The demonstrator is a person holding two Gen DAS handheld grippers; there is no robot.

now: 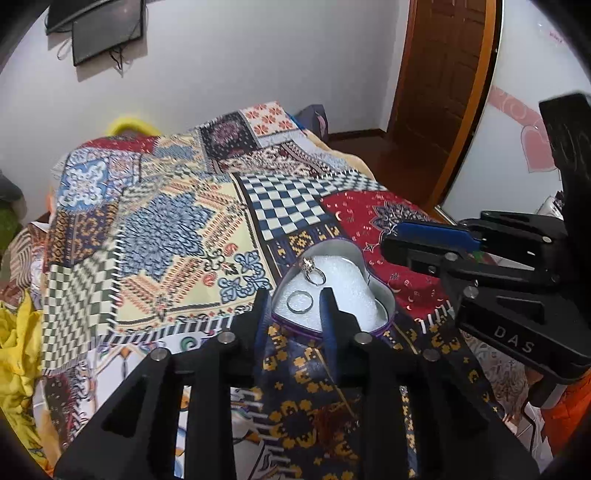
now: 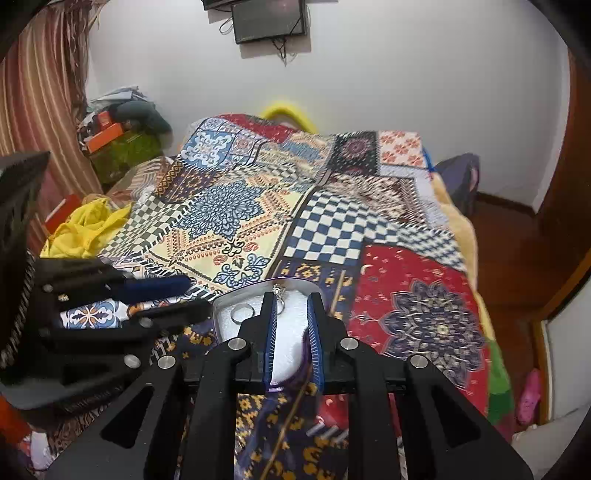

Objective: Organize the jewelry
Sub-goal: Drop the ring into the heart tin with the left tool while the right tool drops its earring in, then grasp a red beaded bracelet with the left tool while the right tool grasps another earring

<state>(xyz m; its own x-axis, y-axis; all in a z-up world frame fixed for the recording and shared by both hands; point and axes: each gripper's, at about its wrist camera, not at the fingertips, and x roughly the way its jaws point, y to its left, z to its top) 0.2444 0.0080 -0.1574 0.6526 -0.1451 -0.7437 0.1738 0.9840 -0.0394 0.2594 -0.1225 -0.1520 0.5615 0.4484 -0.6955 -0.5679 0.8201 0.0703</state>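
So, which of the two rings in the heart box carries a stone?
The farther ring, near the back of the heart box, has a raised stone setting. The nearer ring is a plain band lying flat on the white foam.

A patchwork bedspread [image 1: 177,229] covers the bed, yellow cloth [image 2: 88,225] bunched beside it, a dark screen [image 2: 271,20] on the wall.

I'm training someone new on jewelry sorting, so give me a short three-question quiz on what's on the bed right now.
1. What shape is the open tin? A round, B heart, C square.
2. True or false: the stone ring lies outside the tin.
3. Fill in: the plain ring rests on white ____.
Key: 1 B; 2 false, it stands inside the tin; 3 foam.
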